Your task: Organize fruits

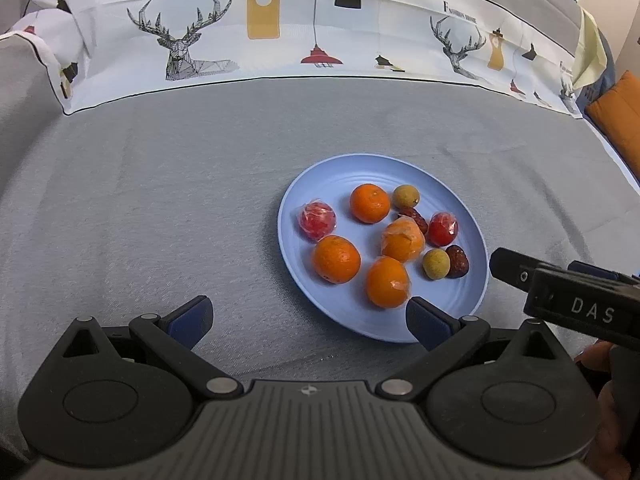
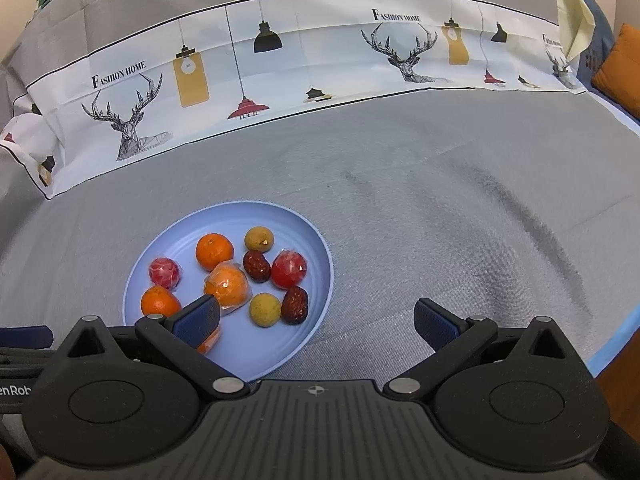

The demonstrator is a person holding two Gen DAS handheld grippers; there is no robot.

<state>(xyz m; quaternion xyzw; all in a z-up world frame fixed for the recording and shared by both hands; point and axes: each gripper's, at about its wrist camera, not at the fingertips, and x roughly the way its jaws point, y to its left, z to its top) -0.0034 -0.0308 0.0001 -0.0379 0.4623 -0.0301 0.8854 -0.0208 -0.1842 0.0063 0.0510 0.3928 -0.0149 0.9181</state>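
In the right wrist view, the right gripper's left finger (image 2: pixel 198 316) hides most of one orange (image 2: pixel 210 342) and the blue plate's (image 2: pixel 280 354) near rim. At lower left, lettering (image 2: pixel 14 391) runs off the frame edge, unreadable.

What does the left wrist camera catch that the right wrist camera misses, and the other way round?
Only the left wrist view shows the whole blue plate, the nearest orange in full, and the right hand-held gripper's black body, marked DAS, entering from the right. Only the right wrist view shows the bare grey cloth right of the plate and the right hand-held gripper open. Both share the plate of oranges, wrapped red fruits, dark dates and yellowish round fruits, plus the deer-print fabric behind.
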